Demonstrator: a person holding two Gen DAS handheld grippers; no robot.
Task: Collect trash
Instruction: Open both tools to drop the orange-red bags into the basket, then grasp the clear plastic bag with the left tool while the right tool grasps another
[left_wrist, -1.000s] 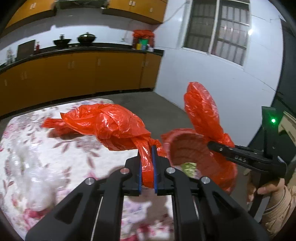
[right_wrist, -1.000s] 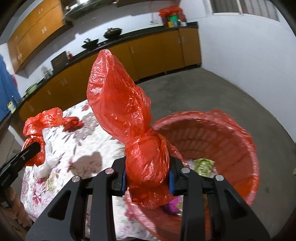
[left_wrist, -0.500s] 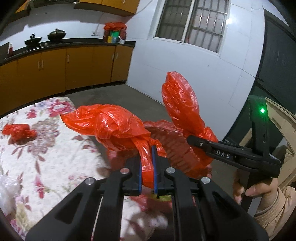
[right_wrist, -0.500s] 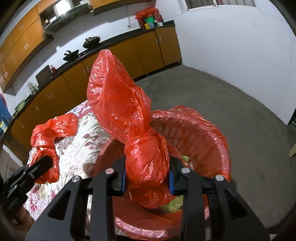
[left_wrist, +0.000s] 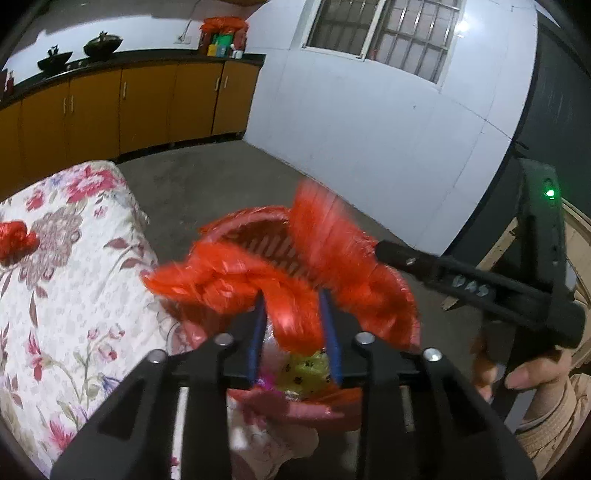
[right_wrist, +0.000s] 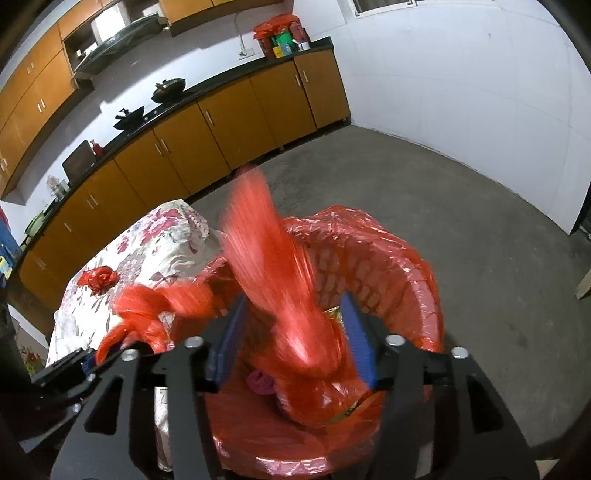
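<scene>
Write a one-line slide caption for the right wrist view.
Right gripper, jaws just opened, releasing a blurred red plastic bag over the red-lined trash basket beside the floral-covered table.

Floral-clothed table (left_wrist: 66, 280) bears one crumpled red bag (left_wrist: 16, 238) — lined bin (right_wrist: 399, 258) on concrete floor (right_wrist: 480, 221).

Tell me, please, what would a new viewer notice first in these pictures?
The blurred red bags catch the eye first: one between the blue pads of the left gripper, another between those of the right gripper. Both jaws have just been opening, and the bags hang over the red-lined bin. Beside the bin stands a table with a floral cloth, a small red bag lying on it.
</scene>
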